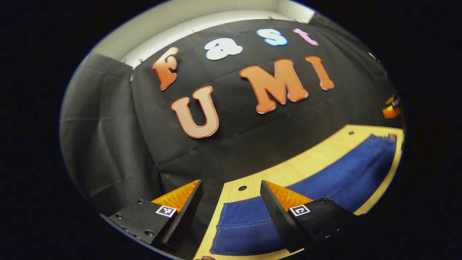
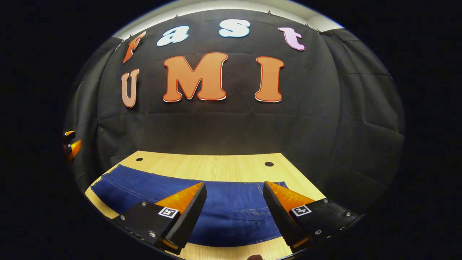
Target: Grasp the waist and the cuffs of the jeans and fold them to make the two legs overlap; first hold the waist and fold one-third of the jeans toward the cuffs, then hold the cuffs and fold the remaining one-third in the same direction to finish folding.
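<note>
Right gripper view, flat denim jeans [image 2: 231, 213], wooden table [image 2: 216, 166]

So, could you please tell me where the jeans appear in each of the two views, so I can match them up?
Left gripper view: the jeans run from bottom centre, behind the tool's right finger, up to the right edge.
Right gripper view: they lie across the lower middle, left to centre-right, behind both fingers.
Shared landmark: the wooden table under them, with round holes near its far edge.
</note>
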{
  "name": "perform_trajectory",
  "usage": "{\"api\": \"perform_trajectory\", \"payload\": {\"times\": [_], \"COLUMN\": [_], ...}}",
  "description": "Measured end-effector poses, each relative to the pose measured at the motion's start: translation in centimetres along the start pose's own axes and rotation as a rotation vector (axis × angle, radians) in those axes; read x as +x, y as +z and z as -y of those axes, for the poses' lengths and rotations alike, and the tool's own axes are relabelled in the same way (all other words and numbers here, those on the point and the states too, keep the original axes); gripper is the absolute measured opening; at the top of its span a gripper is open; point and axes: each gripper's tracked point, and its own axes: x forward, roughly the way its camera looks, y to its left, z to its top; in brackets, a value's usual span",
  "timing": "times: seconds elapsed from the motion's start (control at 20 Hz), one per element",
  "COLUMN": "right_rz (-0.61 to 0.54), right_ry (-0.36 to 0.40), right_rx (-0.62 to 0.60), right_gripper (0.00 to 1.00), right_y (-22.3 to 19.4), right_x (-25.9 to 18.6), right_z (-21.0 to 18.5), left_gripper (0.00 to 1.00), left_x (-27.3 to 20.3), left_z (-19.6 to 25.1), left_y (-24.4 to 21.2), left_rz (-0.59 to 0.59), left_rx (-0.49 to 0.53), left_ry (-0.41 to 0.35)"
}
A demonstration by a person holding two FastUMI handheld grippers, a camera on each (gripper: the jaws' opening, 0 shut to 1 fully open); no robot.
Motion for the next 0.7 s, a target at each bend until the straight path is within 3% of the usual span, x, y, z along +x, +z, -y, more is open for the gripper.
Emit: {"api": "perform_trajectory", "payload": {"times": [0.15,0.35,0.7], "right_rz": [-0.025,-0.049,-0.095], "right_ry": [0.007,0.006,-0.012], "right_rx": [-0.018,-0.023,-0.027], "right_gripper": [0.97,0.97,0.97], "right_y": [-0.8,-1.7,-3.0], "right_x": [0.2,0.1,0.3], "right_z": [-0.3,-0.1,1.0], "left_gripper": [1.0,0.98,0.98], "left_x": [-0.4,-1.7,-3.4], "left_z": [1.3,4.9,9.6], "left_y": [-3.1,-7.2,-16.9], "left_rz": [-0.048,-0.079,-0.189], "left_rx": [0.152,0.437,0.687], "left_ry": [-0.068,-0.198,-0.414]}}
